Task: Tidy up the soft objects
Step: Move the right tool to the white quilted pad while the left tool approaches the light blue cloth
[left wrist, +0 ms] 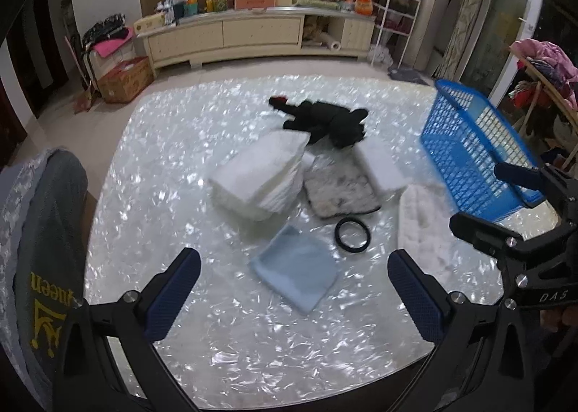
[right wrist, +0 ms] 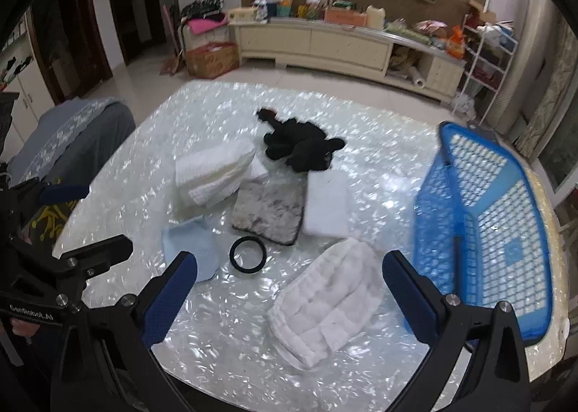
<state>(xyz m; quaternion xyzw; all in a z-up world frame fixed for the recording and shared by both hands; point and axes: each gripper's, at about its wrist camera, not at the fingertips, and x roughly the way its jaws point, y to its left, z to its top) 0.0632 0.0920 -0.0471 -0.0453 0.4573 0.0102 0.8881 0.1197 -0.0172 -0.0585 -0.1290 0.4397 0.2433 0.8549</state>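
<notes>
The pearly white counter (right wrist: 231,368) filled most of both views, its rounded near edge running under the tongs and its far edge curving toward the room's floor. At three o'clock the blue basket (right wrist: 480,231) stood by the counter's right edge, empty as far as could be seen. Toward the centre lay the stack of white towels (left wrist: 263,173) at eleven o'clock, touching the grey mottled pad (left wrist: 341,189), with a white foam block (right wrist: 327,204) just beside that pad. A black plush toy (left wrist: 325,117) sprawled behind them at twelve o'clock. The white quilted cloth (right wrist: 328,300) lay nearest the right tongs (right wrist: 289,300), close to the basket. A light blue cloth (left wrist: 298,267) rested in front of the left tongs (left wrist: 294,289), with a black ring (left wrist: 352,233) just beyond it. Both tongs hovered wide apart and held nothing. Bare counter stretched along the near edge and the left side.
</notes>
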